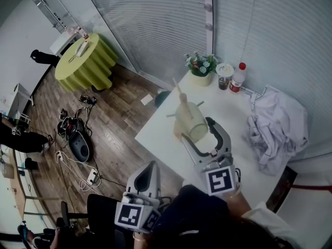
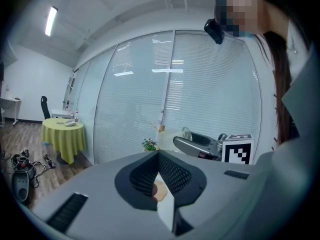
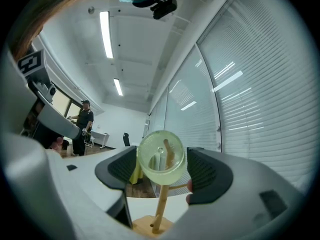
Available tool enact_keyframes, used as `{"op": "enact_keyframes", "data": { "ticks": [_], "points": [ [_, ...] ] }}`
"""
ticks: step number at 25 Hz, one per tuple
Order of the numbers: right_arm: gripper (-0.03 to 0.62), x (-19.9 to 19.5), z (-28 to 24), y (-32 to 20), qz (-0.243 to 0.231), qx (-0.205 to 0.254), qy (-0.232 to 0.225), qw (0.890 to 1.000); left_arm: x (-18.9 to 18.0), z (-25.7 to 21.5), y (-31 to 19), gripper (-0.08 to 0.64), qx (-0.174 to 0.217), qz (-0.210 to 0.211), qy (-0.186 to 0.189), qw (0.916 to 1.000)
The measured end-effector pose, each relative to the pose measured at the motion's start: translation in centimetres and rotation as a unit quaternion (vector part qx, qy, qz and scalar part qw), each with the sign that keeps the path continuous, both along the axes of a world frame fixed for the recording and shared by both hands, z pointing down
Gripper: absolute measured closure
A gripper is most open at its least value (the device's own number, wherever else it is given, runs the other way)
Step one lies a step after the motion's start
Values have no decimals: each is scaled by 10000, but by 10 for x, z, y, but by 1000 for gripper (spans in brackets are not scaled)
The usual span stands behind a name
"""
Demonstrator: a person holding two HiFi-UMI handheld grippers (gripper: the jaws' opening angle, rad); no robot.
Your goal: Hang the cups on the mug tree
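A wooden mug tree (image 1: 180, 96) stands on the white table (image 1: 161, 139). A pale green see-through cup (image 1: 192, 121) hangs on one of its pegs. My right gripper (image 1: 196, 129) is open, one jaw on each side of the cup. In the right gripper view the cup's bottom (image 3: 161, 158) faces me between the dark pads (image 3: 212, 171), with the peg showing through it and the post (image 3: 161, 209) below. A thin gap shows beside the right pad. My left gripper (image 1: 152, 166) hangs off the table's near corner, shut and empty (image 2: 159, 176).
At the table's far side stand a small flower pot (image 1: 201, 69), a jar (image 1: 224, 77) and a red-capped bottle (image 1: 238, 78). A crumpled white cloth (image 1: 275, 126) lies at the right. Cables and a round yellow-green table (image 1: 85, 61) are on the floor to the left.
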State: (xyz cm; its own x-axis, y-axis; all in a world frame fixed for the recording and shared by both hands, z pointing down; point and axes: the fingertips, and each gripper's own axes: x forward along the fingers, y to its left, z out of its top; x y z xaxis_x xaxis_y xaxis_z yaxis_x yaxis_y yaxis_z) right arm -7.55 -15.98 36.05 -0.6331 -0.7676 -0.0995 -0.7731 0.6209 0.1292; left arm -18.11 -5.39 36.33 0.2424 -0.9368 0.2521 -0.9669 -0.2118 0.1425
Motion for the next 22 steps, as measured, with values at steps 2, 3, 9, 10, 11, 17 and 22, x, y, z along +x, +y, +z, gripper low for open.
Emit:
{"op": "enact_keyframes", "data": {
  "ticks": [2, 3, 9, 10, 11, 17, 22],
  "points": [
    [273, 1, 1, 1, 29, -42, 18, 10000, 0, 0, 2, 560, -17, 30, -22, 10000],
    [273, 1, 2, 2, 44, -64, 21, 10000, 1, 0, 2, 560, -42, 56, -11, 10000],
    [273, 3, 5, 7, 129, -150, 66, 9998, -3, -1, 4, 561, 17, 85, 26, 10000],
    [273, 3, 6, 7, 152, -193, 54, 9997, -4, -2, 4, 561, 64, 82, 26, 9999],
    [273, 4, 7, 8, 172, -231, 55, 9996, -5, -3, 4, 561, 106, 93, 54, 9999],
    [273, 7, 12, 15, 226, -332, 219, 9990, 3, -25, -4, 561, 555, 263, 519, 9968],
    [273, 10, 17, 22, 269, -517, 227, 9980, 3, -13, -2, 561, 336, 344, 284, 9984]
  ]
}}
